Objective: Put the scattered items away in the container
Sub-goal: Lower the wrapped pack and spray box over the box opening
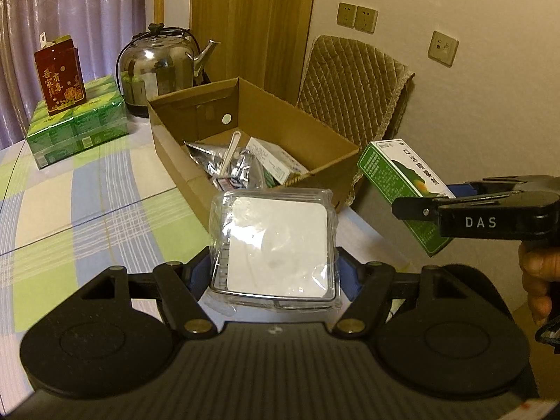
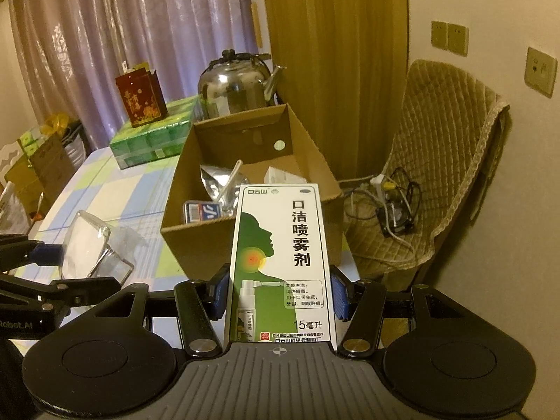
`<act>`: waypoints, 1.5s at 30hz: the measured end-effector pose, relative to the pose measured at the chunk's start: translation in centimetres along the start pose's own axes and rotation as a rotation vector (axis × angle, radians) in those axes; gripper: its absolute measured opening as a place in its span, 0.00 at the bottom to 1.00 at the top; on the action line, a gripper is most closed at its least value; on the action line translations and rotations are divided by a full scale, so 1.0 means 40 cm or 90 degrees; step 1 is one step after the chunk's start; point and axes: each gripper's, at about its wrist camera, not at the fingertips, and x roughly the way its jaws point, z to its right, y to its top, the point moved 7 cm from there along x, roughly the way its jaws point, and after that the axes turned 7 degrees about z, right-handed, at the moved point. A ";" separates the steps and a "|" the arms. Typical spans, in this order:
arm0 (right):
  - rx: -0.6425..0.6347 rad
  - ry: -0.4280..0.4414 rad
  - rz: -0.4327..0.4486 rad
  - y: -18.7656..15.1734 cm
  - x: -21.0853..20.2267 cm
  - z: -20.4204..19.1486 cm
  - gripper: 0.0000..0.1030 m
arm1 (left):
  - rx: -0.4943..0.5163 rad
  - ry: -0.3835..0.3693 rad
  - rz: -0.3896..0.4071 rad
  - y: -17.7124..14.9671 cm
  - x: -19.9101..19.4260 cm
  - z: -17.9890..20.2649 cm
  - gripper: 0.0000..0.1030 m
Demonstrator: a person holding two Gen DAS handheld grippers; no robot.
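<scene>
Left gripper (image 1: 274,269): fingers closed partway on a clear plastic case (image 1: 274,241), held above the surface (image 1: 105,210). Right gripper (image 2: 280,294): fingers clamped on a green-and-white spray box (image 2: 280,262), near the container's front edge. Cardboard box (image 1: 252,133): holds foil packets, a small carton, a spoon. Remaining, by estimate: these two held items. No others seen loose.

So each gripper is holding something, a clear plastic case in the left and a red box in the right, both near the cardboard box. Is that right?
Not quite: the box in the right gripper is green and white, not red, as the right wrist view shows. The left gripper does hold the clear plastic case, near the cardboard box.
</scene>
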 end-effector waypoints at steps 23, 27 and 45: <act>-0.047 0.022 0.008 0.133 0.141 0.032 0.51 | -0.034 0.009 0.007 0.099 0.139 -0.041 0.65; -0.055 0.027 0.008 0.151 0.166 0.034 0.51 | -0.032 0.009 0.009 0.118 0.160 -0.047 0.65; -0.092 0.039 -0.012 0.249 0.345 0.031 0.51 | -0.026 0.011 0.018 0.254 0.318 -0.156 0.65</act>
